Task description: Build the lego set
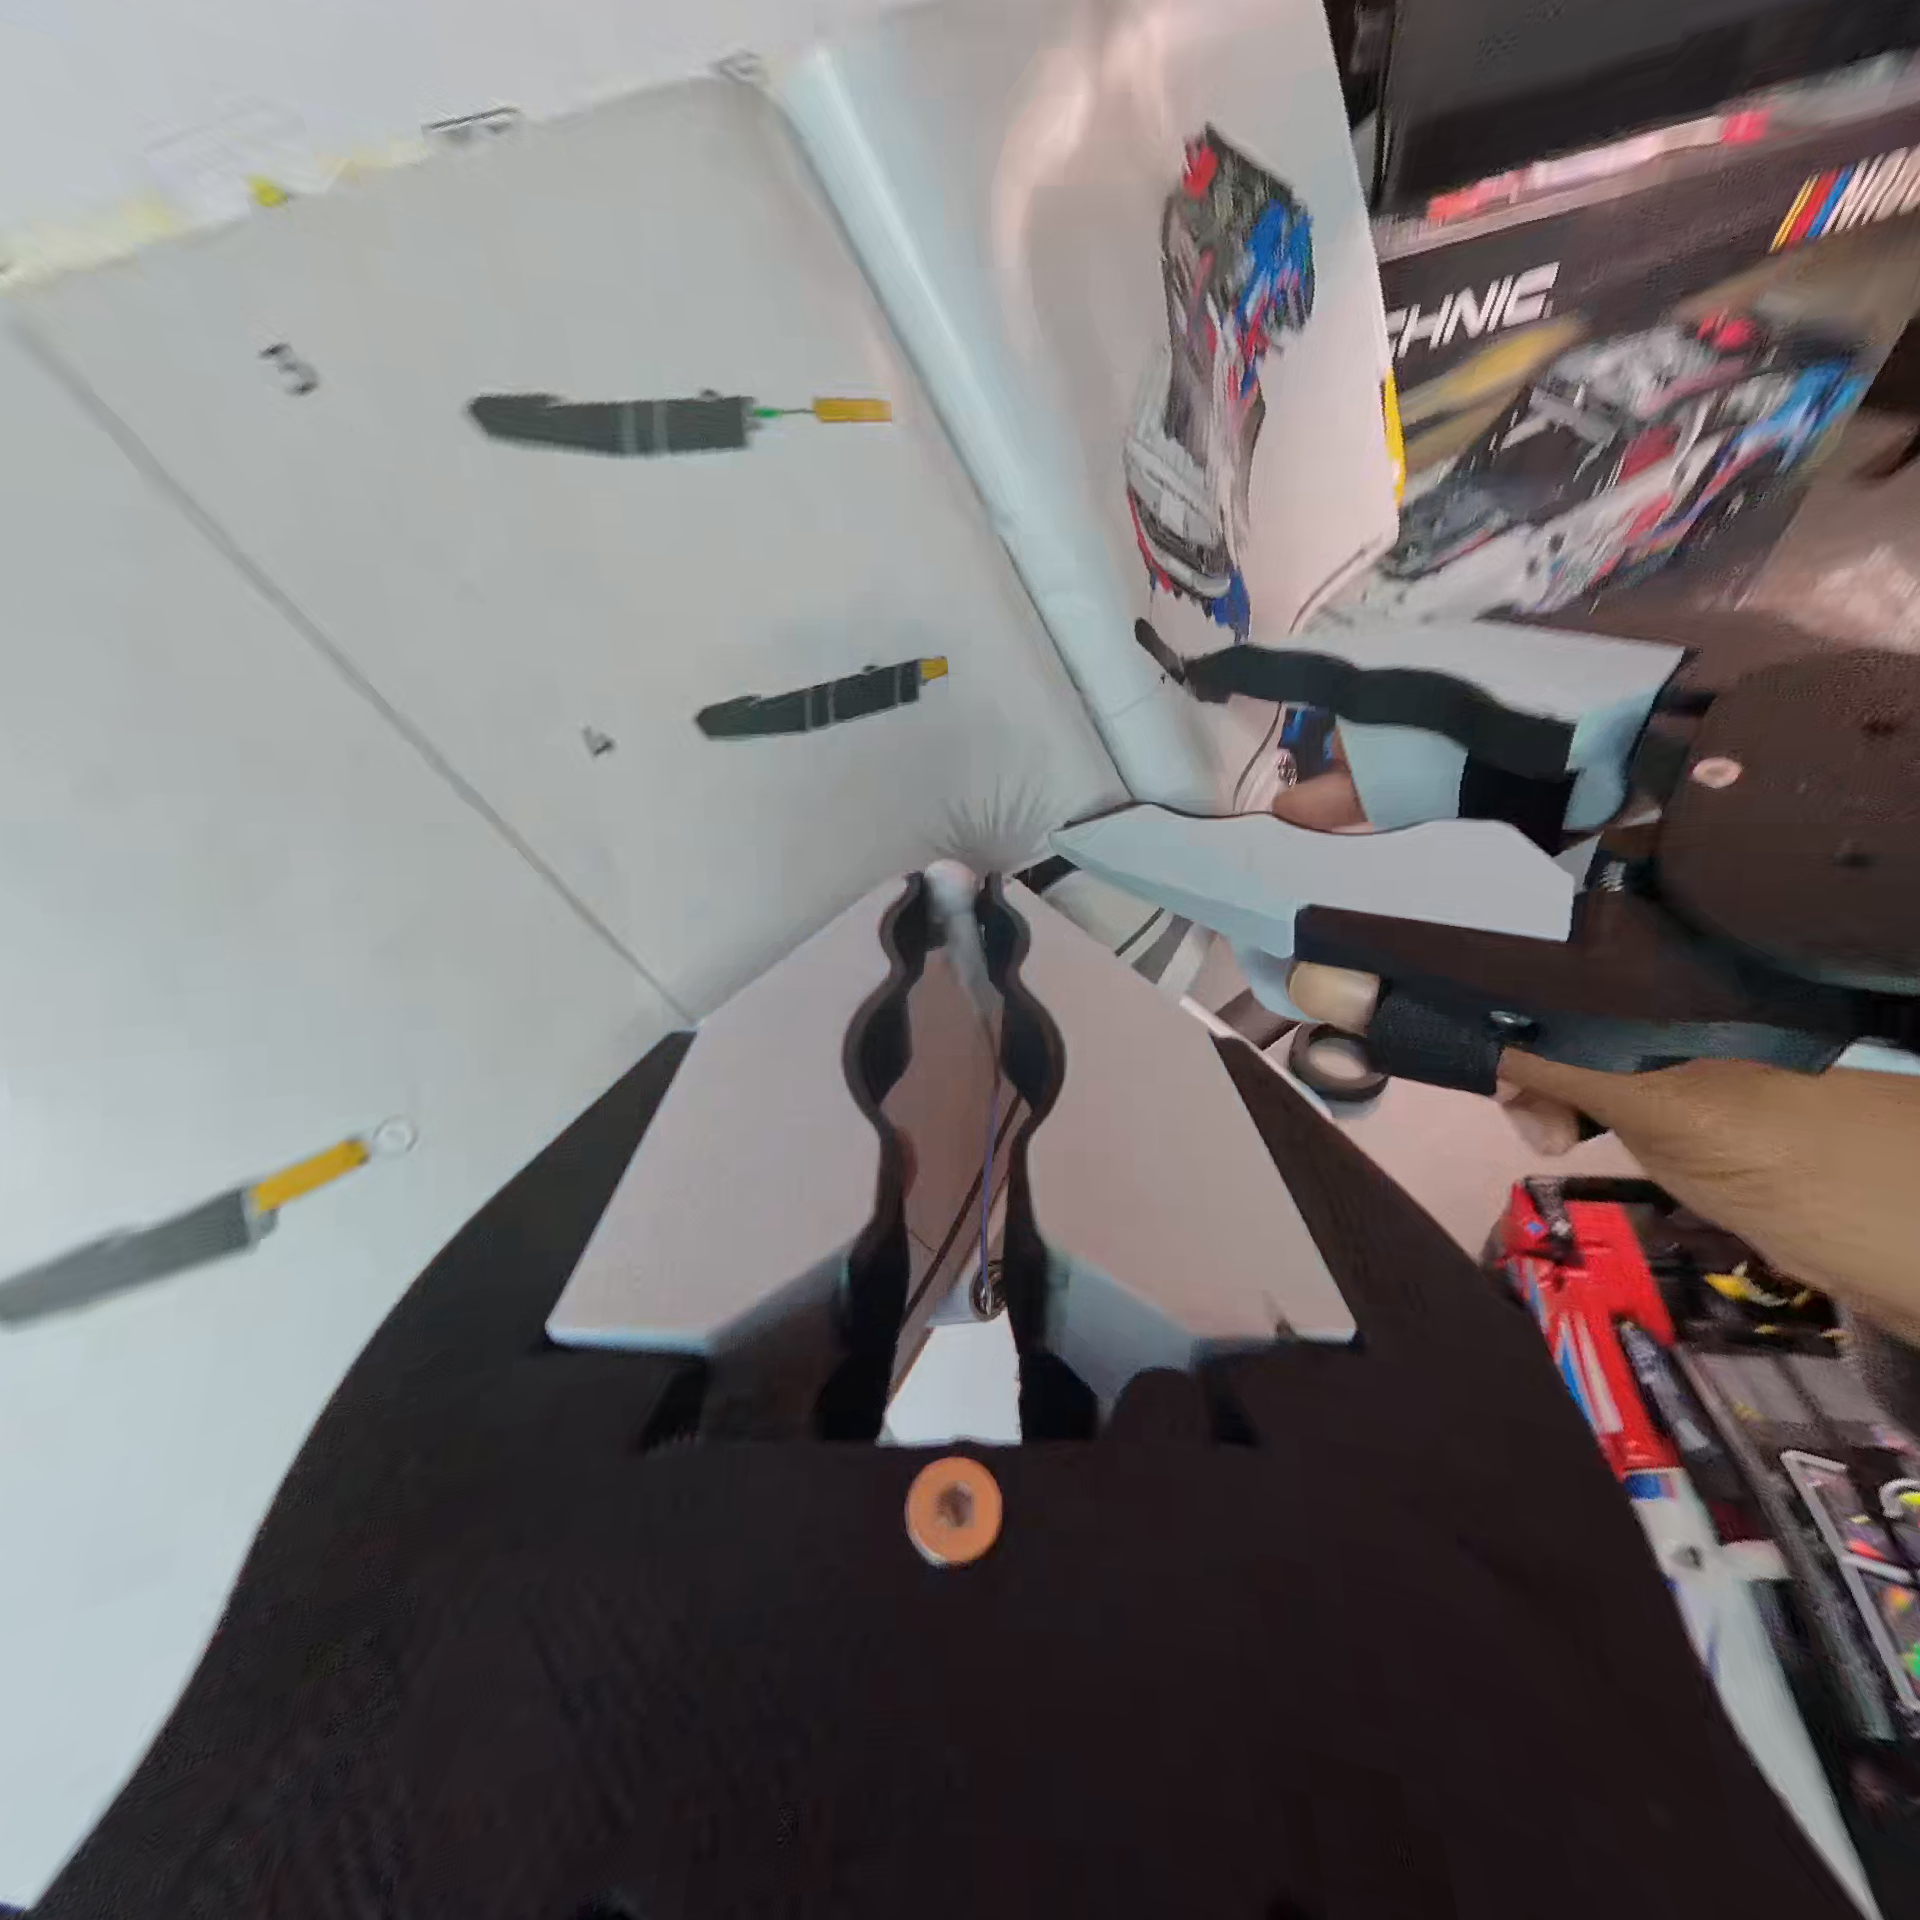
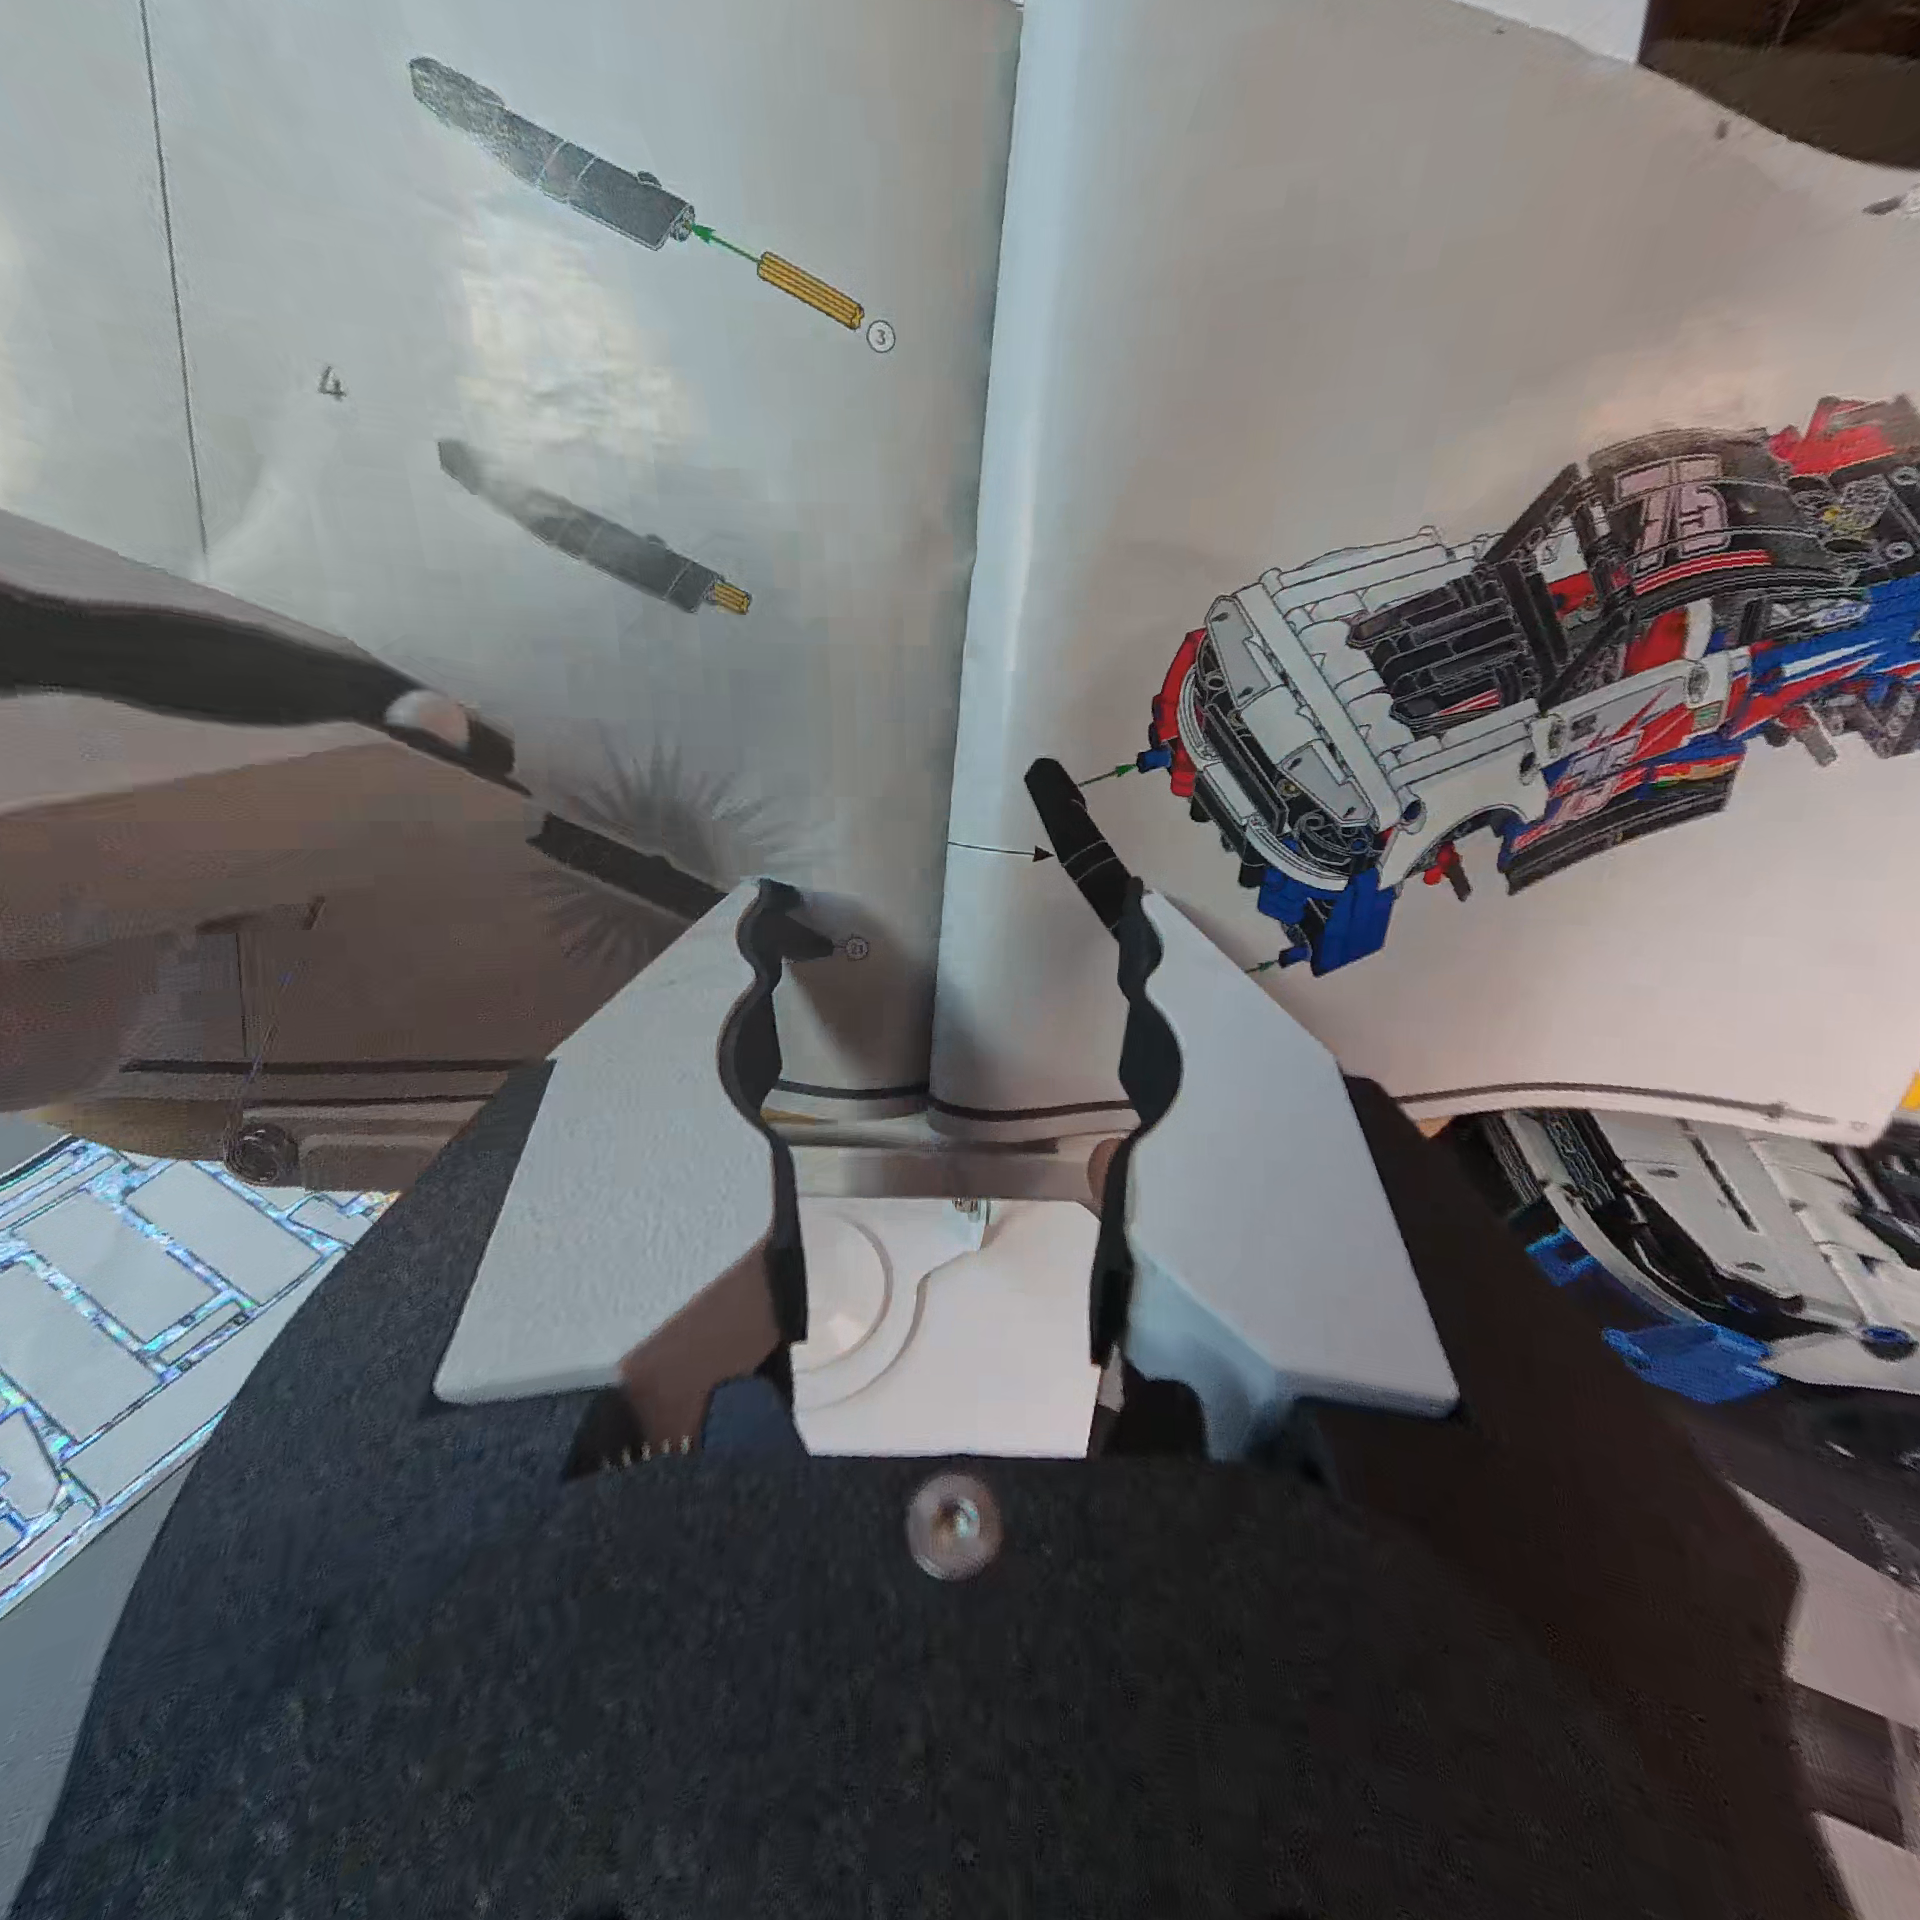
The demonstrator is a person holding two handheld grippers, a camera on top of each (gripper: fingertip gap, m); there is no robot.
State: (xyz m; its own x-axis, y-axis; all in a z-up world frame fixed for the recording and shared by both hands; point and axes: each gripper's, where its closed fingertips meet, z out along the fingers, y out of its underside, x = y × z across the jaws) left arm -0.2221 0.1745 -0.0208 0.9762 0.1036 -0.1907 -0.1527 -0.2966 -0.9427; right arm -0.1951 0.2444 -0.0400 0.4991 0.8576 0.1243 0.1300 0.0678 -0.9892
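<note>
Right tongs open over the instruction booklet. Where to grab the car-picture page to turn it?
Probably best: take the car-picture page by its lower free edge, which curls up clear of the model beneath. Bring the right tongs in from the near side, one finger under, one over. Avoid the spine: flat, nothing to pinch.

Item count: one open instruction booklet; one lego set box at 2 o'clock in the left wrist view; one holographic sticker sheet; one partly built car model; two grippers, left gripper and right gripper.
</note>
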